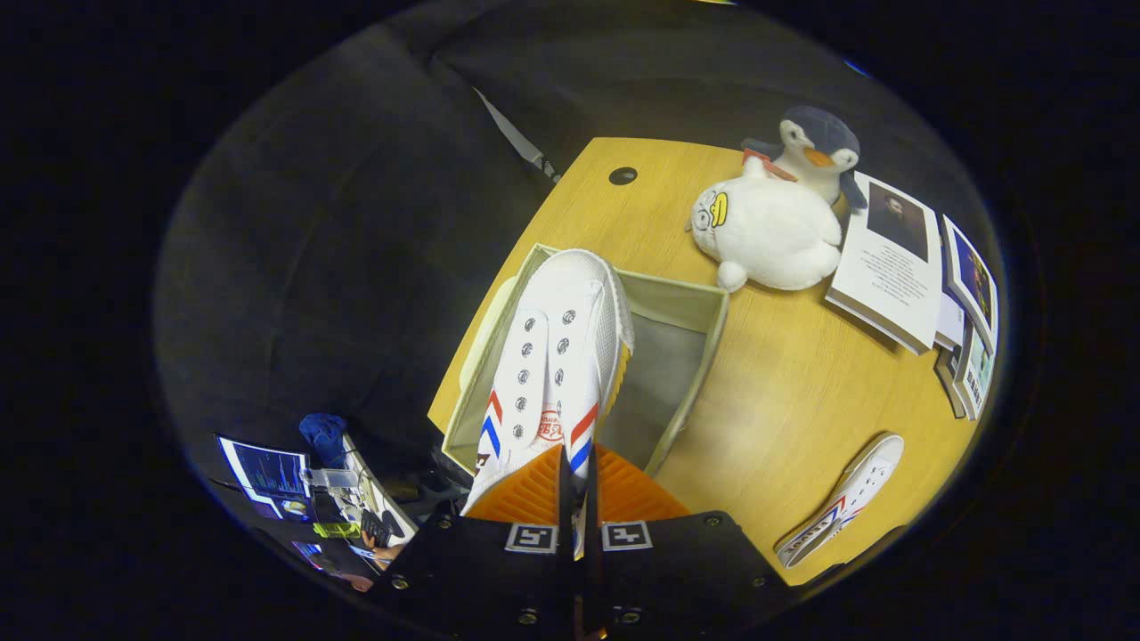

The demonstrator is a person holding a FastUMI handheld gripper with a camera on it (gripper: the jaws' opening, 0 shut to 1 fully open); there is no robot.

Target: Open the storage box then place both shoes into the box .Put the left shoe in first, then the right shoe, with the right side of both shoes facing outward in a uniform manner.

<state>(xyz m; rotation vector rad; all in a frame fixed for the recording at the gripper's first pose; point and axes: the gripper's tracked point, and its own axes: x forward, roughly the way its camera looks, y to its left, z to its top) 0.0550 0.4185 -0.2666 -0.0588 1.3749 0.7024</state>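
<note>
Shoe (557, 356) clenched by its heel between the gripper's (577, 485) jaws, hanging over the open storage box (686, 356).

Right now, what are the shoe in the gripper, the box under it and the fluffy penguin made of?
The white sneaker, pinched at its heel by the hand-held gripper, looks like woven canvas: matte weave, metal-looking eyelets. The open storage box seems to be fabric, with soft, slightly bowed beige walls. The penguin toy looks plush, fuzzy and rounded. The table under them shows a wood-grain finish, perhaps laminate.
</note>
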